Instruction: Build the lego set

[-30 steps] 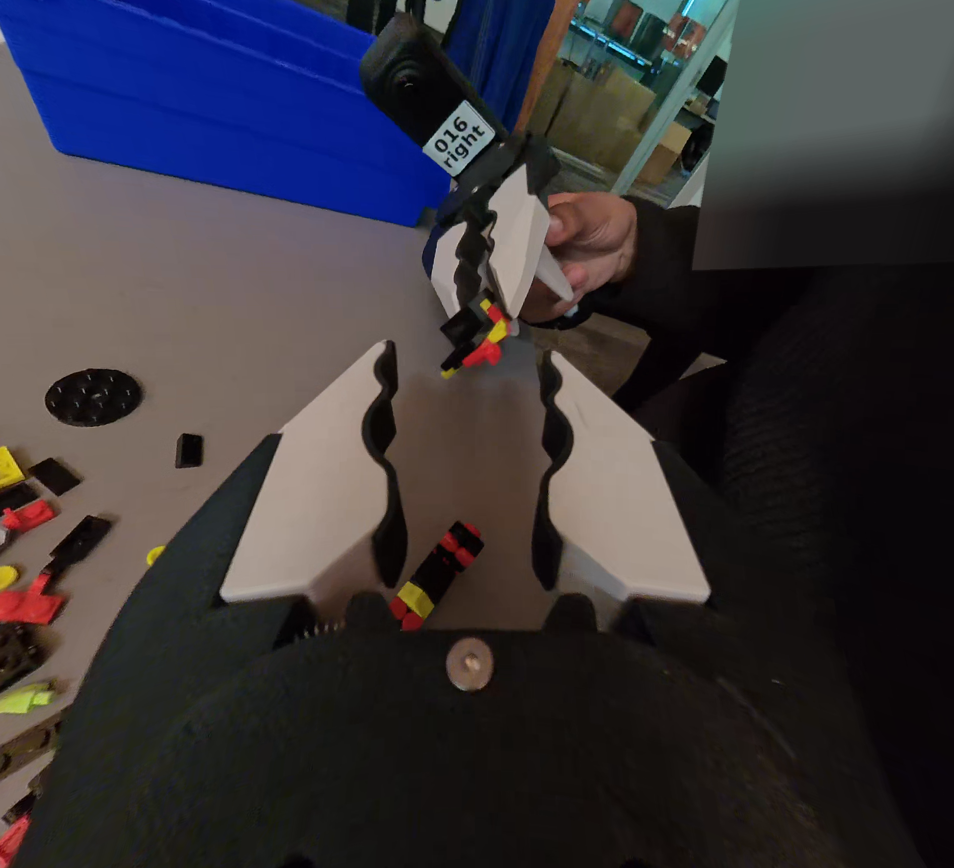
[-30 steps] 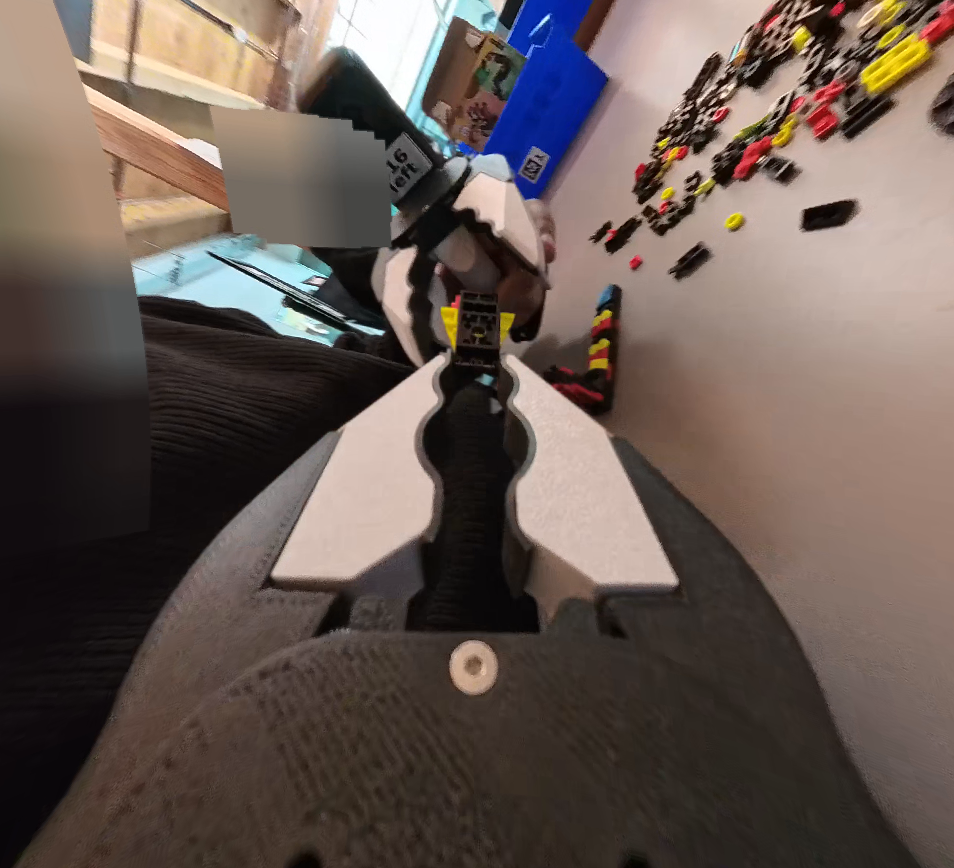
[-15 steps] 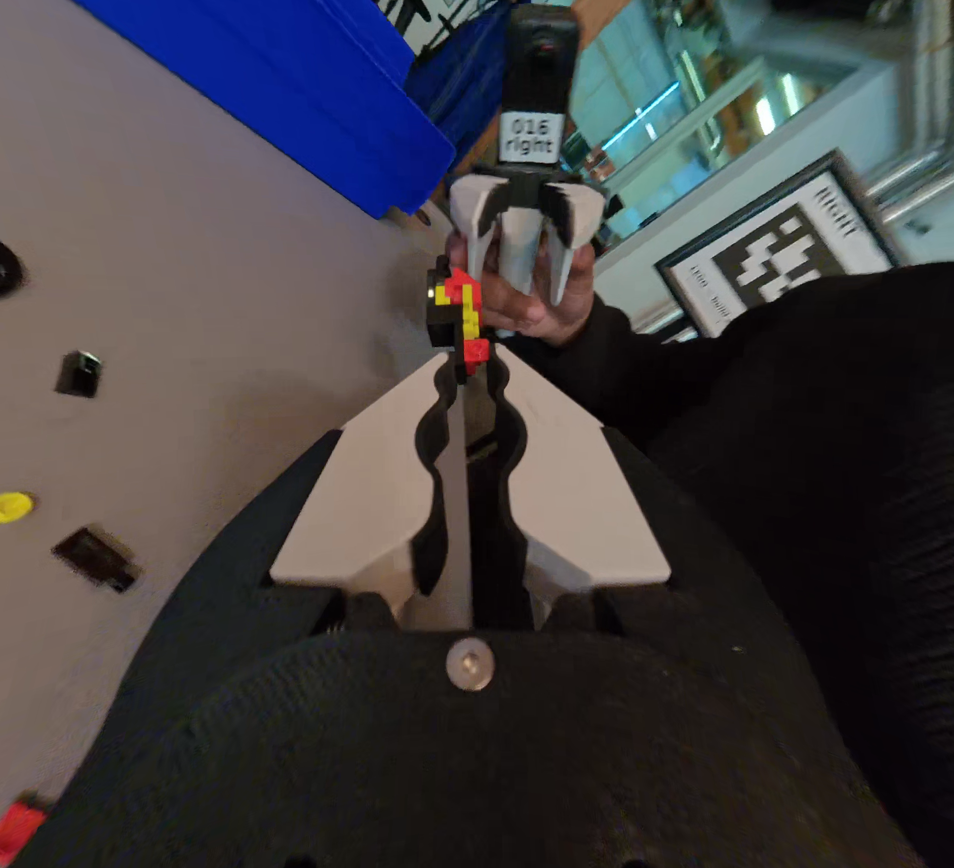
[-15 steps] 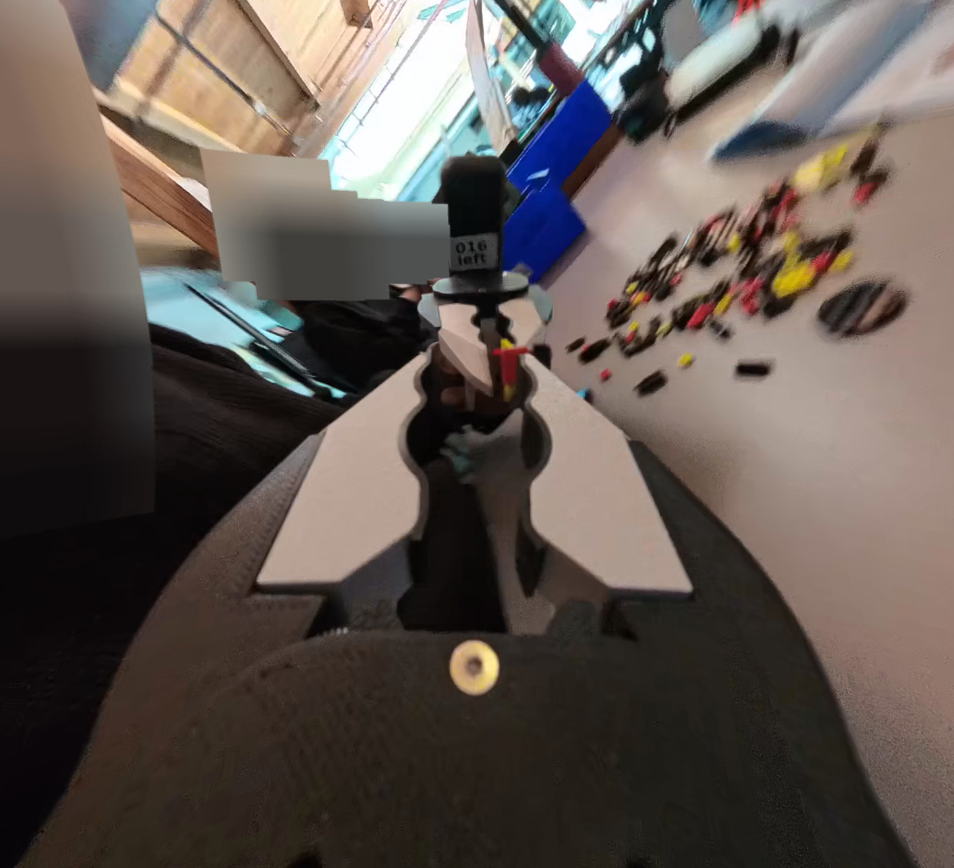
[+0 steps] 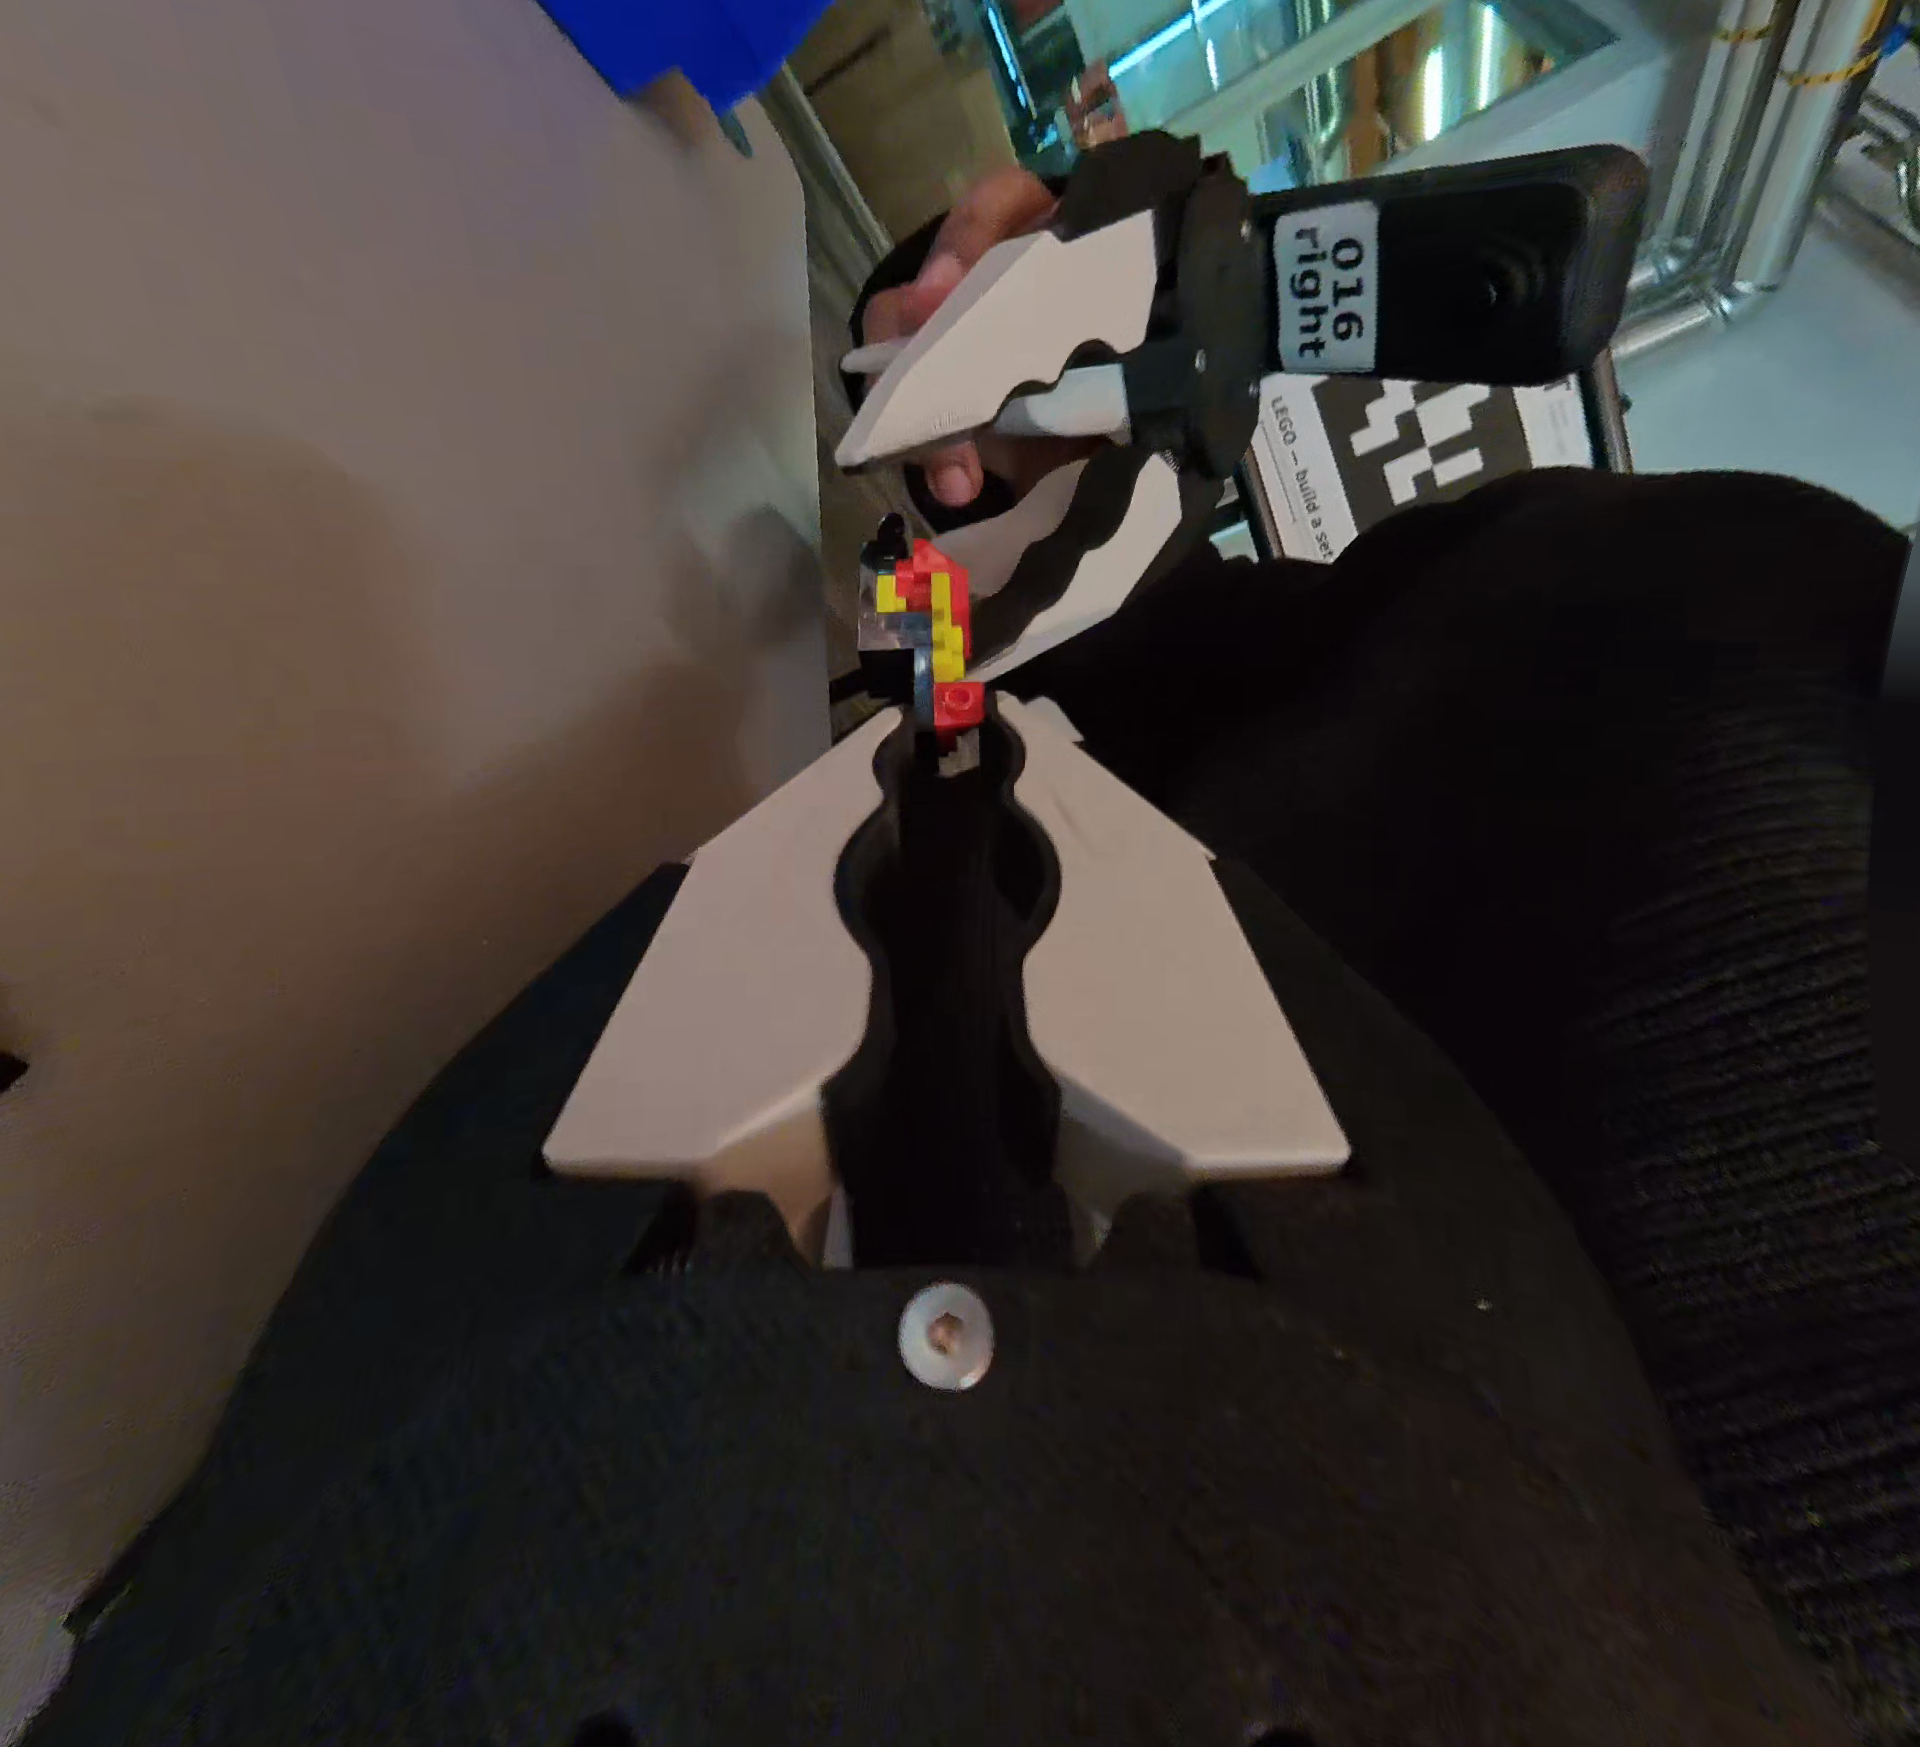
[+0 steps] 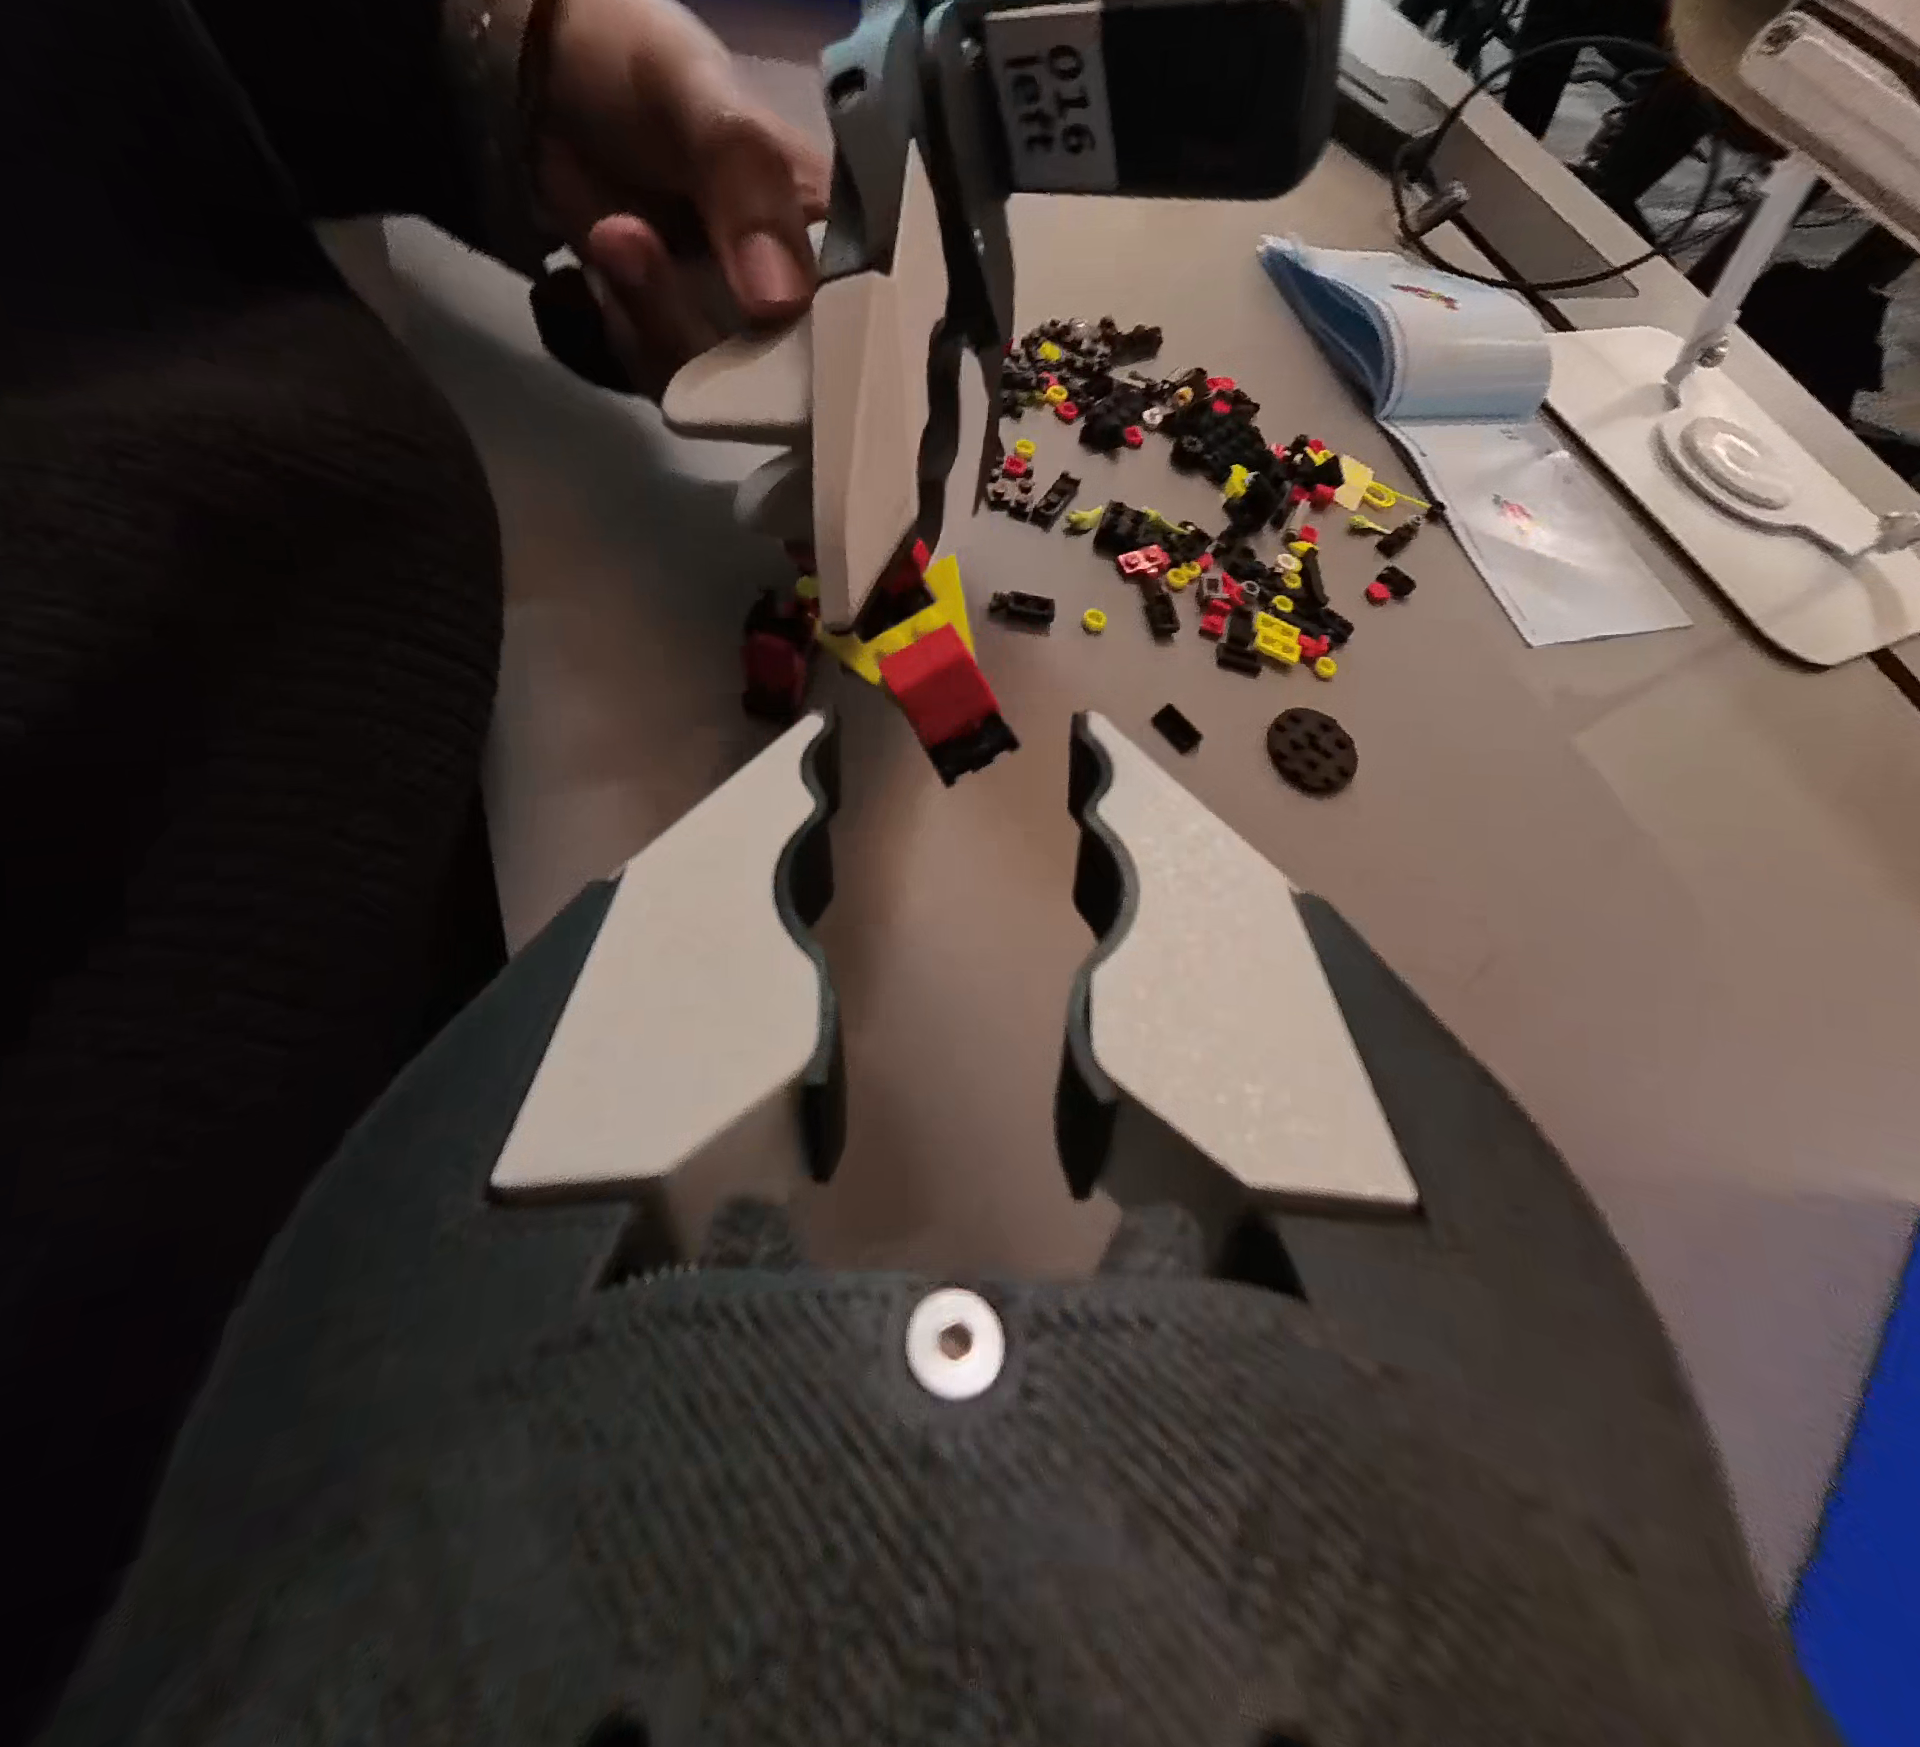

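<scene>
Left gripper clamps the small red, yellow and black brick sub-assembly in mid-air above the grey tabletop; right gripper has its jaws spread, holding nothing.

The piece hangs at its 12 o'clock; loose bricks lie at 1 o'clock. Best to steady the left grip and close squarely across the free black end.

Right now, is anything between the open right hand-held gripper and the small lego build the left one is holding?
Nothing visible: the right hand-held gripper is open, and the lego build, clamped in the left hand-held gripper, hangs just beyond its fingertips with only air between.
</scene>
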